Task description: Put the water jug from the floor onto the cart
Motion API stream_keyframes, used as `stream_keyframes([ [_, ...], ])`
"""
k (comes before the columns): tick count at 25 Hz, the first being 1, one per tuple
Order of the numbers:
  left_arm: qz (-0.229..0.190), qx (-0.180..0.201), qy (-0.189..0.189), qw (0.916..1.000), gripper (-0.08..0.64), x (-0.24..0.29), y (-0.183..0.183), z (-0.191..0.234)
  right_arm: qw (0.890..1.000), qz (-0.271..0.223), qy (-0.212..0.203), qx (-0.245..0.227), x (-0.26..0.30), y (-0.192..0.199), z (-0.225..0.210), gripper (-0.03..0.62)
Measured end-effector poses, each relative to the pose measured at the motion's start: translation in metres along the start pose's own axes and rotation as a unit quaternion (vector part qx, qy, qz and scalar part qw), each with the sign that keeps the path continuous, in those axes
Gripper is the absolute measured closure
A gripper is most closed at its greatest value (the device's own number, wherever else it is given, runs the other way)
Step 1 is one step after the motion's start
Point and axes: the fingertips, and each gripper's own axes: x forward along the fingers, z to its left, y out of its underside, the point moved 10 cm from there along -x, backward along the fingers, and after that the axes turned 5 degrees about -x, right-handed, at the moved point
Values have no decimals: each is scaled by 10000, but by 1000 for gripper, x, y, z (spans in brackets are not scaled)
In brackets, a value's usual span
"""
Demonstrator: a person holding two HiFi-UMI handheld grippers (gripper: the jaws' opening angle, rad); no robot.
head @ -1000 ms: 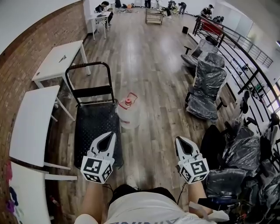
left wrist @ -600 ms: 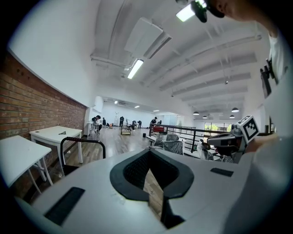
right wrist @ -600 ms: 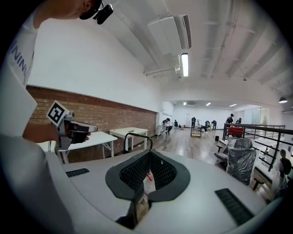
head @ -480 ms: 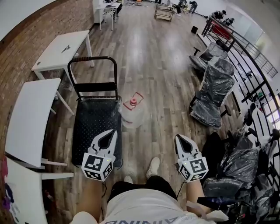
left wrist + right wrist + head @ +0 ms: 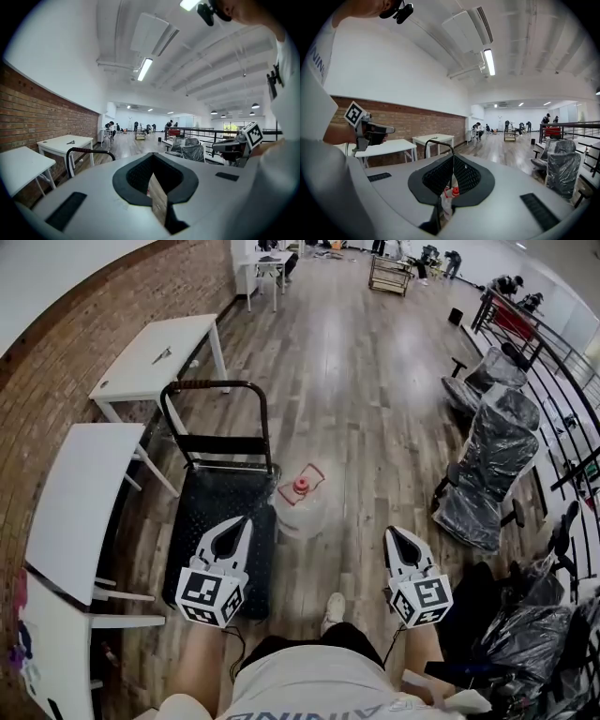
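The clear water jug [image 5: 302,510] with a red cap and red handle stands upright on the wooden floor, right beside the right edge of the black platform cart [image 5: 214,521]. The cart's tall handle [image 5: 216,386] is at its far end. My left gripper [image 5: 244,522] hovers shut and empty over the cart's near right corner. My right gripper [image 5: 391,532] is shut and empty, to the right of the jug and short of it. In the right gripper view, the jug [image 5: 446,201] shows just past the closed jaws. The left gripper view shows the cart handle [image 5: 86,151], not the jug.
Two white tables [image 5: 157,354] [image 5: 75,493] stand along the brick wall on the left. Plastic-wrapped chairs [image 5: 492,460] and a black railing [image 5: 553,343] line the right side. My shoe [image 5: 333,607] is on the floor just behind the jug. People work at the far end.
I have walked forward: the jug and cart now lie closer under both grippers, and the chairs have slid to the right. Both grippers stayed shut.
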Motion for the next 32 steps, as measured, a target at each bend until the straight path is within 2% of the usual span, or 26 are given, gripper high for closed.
stream_keyframes([
  [7,6,-216,-606,9979,558,60,-8,-21,9982,57,-585,132,54,13,-81,586],
  [12,166,-254,-1001,9945,559,75,-5,-25,9960,31,-868,197,89,15,-113,586],
  [17,268,-327,-1244,9913,558,82,-3,-22,9921,109,-1229,239,118,19,-114,586],
  [22,277,-340,-1166,9922,560,104,-3,-5,9895,75,-1441,107,151,6,-106,586],
  [32,97,-343,-1095,9933,558,148,-19,77,9884,151,-1461,-386,241,-30,-87,586],
])
